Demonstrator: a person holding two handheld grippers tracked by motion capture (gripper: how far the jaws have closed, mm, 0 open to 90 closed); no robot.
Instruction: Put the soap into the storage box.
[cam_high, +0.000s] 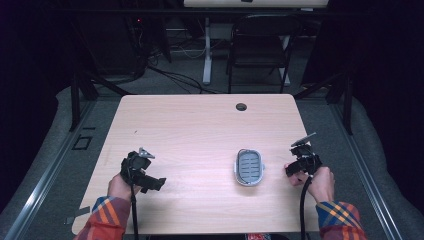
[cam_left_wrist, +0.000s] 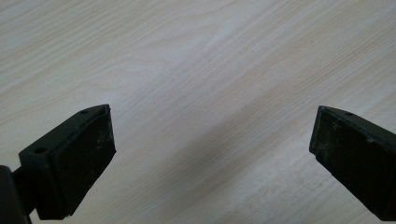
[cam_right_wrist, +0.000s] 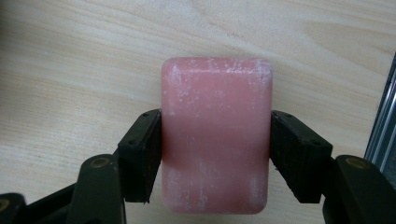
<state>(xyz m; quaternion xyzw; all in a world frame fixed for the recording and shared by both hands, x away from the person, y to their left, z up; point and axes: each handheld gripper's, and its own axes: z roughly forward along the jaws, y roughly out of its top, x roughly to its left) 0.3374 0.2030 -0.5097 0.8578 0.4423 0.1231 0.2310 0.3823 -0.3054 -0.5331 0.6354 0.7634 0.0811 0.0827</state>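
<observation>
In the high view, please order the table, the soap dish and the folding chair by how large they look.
1. Table, clearly the largest.
2. Folding chair; it stands farther from the camera, so it may look smaller than it is.
3. Soap dish, the smallest.

From above I see my left tool (cam_high: 150, 182) resting low over the near left part of the worktop (cam_high: 200, 125), my hand behind it. My right tool (cam_high: 295, 167) sits at the near right edge, cable trailing toward me. Between them, nearer the right tool, lies a grey oval dish (cam_high: 249, 166) with a ribbed floor. A round cable hole (cam_high: 241, 106) marks the far edge. Beyond the worktop stands a dark folding chair (cam_high: 260, 45).
</observation>
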